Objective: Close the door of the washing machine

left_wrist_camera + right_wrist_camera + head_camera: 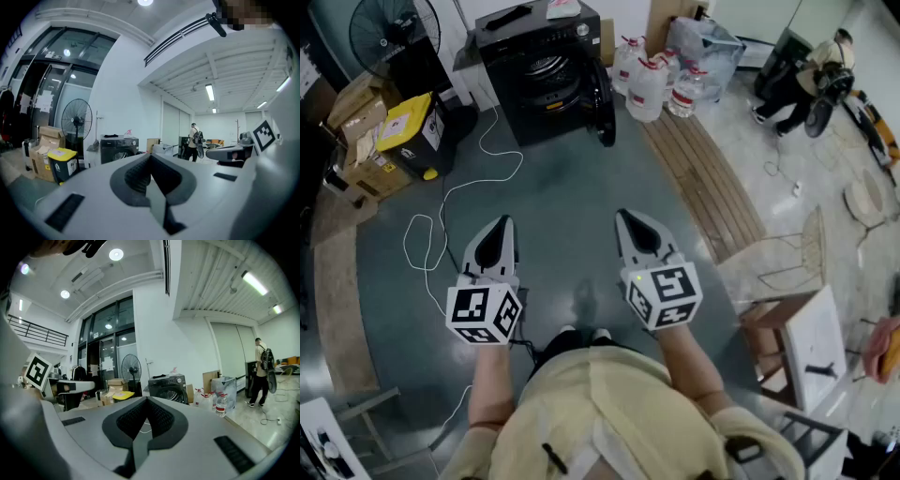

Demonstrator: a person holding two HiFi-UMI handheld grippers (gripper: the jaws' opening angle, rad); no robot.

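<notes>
The black washing machine stands at the far end of the floor, its round door swung open to the right. Both grippers are held level well short of it, pointing toward it. My left gripper is shut with nothing between its jaws, and my right gripper is shut and empty as well. In the left gripper view the washing machine shows small beyond the closed left gripper. The right gripper view has the washing machine just above the closed right gripper.
A white cable snakes over the dark floor left of the grippers. A yellow-lidded bin, cardboard boxes and a fan stand left of the machine; water bottles are to its right. Wooden slats, chairs and a person are on the right.
</notes>
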